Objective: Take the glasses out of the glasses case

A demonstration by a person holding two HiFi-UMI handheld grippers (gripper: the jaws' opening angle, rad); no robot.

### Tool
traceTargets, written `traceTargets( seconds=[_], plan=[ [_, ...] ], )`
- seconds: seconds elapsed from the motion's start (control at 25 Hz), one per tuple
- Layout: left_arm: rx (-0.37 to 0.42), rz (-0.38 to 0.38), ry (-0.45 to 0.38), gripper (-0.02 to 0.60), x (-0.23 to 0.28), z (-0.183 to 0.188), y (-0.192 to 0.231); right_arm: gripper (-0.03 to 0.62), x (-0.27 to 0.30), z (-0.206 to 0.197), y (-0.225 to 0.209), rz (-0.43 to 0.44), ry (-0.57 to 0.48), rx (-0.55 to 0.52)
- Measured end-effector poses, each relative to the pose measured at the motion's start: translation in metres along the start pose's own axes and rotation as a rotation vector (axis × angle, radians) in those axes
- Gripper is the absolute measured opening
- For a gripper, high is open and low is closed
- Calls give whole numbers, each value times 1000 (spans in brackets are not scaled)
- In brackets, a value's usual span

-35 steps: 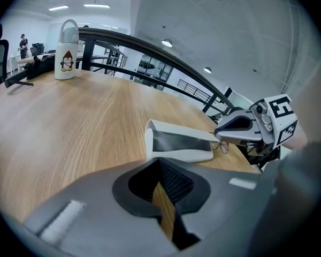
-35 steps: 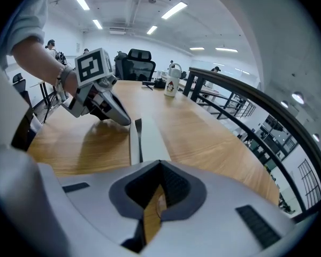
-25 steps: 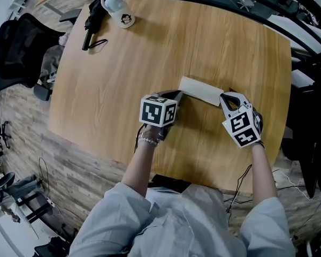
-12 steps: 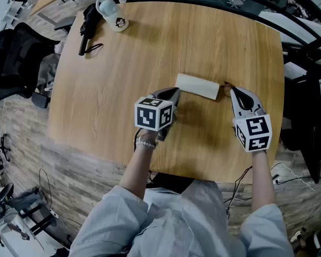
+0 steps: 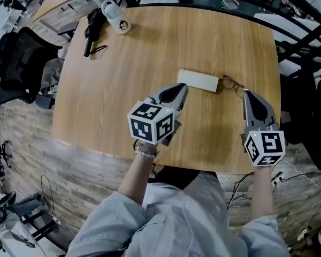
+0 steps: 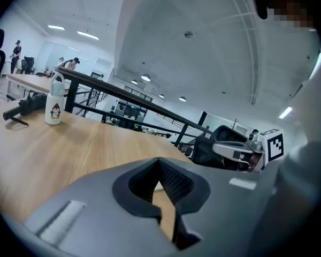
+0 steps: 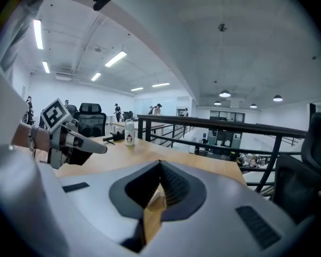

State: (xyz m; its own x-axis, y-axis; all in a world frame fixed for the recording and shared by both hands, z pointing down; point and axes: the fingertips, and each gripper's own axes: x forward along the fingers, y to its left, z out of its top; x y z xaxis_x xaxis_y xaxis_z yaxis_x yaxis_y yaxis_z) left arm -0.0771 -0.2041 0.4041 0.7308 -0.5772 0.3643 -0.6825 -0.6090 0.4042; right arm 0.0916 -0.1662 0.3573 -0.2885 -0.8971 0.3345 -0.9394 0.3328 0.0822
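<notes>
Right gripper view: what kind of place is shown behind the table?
Probably an open-plan office, perhaps on an upper floor. A black office chair stands by the wooden table, a black railing runs along its far side, and long strip lights line the ceiling.

Passable over bare table (image 5: pixel 123 90) from centre out to 9 o'clock. Blocked at 1 o'clock by case (image 5: pixel 198 80), with glasses (image 5: pixel 232 84) just beside its 3 o'clock end. Blocked at 11 o'clock corner by bottle (image 5: pixel 116 16) and black tool (image 5: pixel 91 28).
</notes>
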Motion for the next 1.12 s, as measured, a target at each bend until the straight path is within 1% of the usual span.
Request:
traceTargets(
  seconds=[0.16, 0.2, 0.32, 0.4, 0.52, 0.72, 0.96, 1.12],
  plan=[
    [67, -40, -41, 5, -23, 23, -31, 0, -30, 14, 2, -34, -69, 23],
    [72, -53, -55, 5, -29, 27, -39, 0, -37, 16, 1, -42, -83, 29],
    [54, -83, -107, 5, -46, 39, -58, 0, -58, 18, 0, -59, -111, 53],
    [52, -76, -140, 5, -57, 47, -66, 0, -68, 20, -1, -61, -115, 59],
    [72, -49, -181, 5, -67, 57, -80, 0, -82, 23, -6, -57, -114, 48],
    [53, -24, -224, 5, -87, 56, -109, 0, -115, 22, -1, -33, -123, 41],
    [63, -5, -265, 5, -102, 54, -143, 0, -151, 31, -2, -29, -169, 22],
    [77, 1, -276, 5, -109, 51, -160, 0, -172, 32, -2, -28, -190, 0]
  ],
)
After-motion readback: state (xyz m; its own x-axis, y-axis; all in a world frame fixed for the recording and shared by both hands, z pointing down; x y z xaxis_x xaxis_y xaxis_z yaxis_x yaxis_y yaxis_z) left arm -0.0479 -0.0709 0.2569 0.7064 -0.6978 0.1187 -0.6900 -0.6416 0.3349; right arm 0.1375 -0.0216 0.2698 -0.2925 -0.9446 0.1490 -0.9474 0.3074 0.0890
